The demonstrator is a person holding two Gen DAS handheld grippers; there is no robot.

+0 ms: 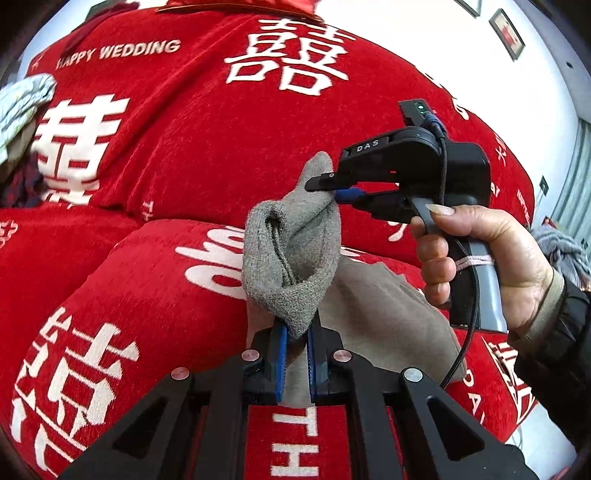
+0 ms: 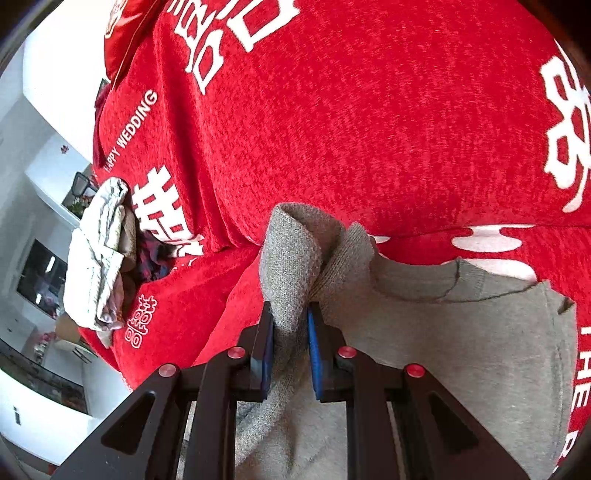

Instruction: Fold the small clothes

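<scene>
The grey knit top lay on the red sofa cover; I had both the left gripper and right gripper pinched on its soft, floppy sleeve, best held by edges

Grey garment: in the right wrist view we lose its lower part behind the gripper frame and at the bottom edge.
Garment fold: its tail is hidden between the left gripper pads.
Clothes pile: cut off at the left edge; we cannot tell the pieces apart.
Hand: its sleeve runs out at the right edge.
Wall picture: upper right, too small to read.
</scene>
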